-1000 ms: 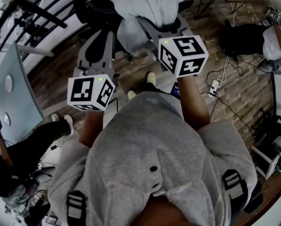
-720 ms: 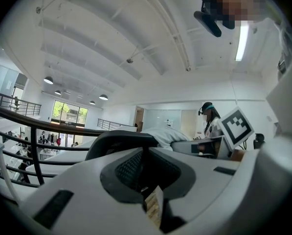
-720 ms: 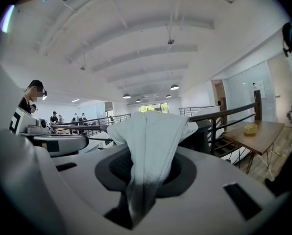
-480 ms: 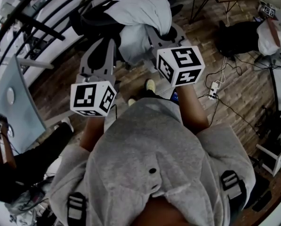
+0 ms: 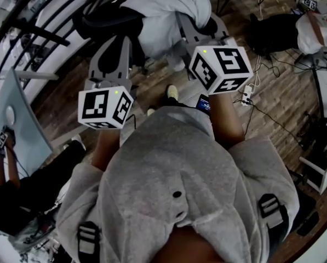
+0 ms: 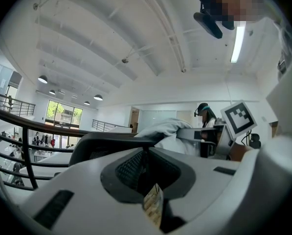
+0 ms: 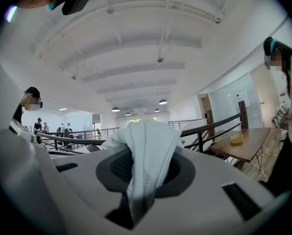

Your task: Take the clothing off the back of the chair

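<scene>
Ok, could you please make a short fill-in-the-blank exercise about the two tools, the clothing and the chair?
1. The clothing pinched in the right tool is ____ in colour.
2. The left tool holds ____.
3. The chair has a back that is ____ in colour.
Missing words: white; nothing; black.

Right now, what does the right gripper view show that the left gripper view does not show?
Only the right gripper view: the white clothing pinched between the right gripper's jaws, and a wooden table. Only the left gripper view: the left gripper shut and empty, the chair's black back. Both: the clothing and a railing.
</scene>
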A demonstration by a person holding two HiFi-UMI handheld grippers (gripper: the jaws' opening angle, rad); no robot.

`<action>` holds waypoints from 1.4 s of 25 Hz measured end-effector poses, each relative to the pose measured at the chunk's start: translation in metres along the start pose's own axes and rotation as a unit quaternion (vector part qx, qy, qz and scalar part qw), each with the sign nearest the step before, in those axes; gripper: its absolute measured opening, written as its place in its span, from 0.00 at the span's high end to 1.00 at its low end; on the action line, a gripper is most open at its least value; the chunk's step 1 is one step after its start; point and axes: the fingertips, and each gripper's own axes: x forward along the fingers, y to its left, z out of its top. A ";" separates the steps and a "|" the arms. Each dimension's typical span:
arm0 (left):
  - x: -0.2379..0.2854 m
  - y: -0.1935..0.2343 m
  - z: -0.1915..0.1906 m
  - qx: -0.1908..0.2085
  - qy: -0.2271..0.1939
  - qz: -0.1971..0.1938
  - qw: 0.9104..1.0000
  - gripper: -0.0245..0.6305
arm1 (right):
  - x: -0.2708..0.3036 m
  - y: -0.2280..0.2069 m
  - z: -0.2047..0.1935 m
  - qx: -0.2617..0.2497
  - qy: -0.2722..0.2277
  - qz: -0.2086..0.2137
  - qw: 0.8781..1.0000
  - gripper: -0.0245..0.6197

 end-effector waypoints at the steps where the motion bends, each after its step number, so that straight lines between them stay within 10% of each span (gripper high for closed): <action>1: 0.003 0.000 -0.001 0.000 0.001 -0.003 1.000 0.90 | 0.000 -0.005 0.003 0.000 -0.005 -0.006 1.000 0.83; 35: 0.116 -0.073 -0.029 0.010 0.034 -0.134 0.990 0.90 | -0.064 -0.156 -0.002 0.032 -0.043 -0.195 0.979 0.83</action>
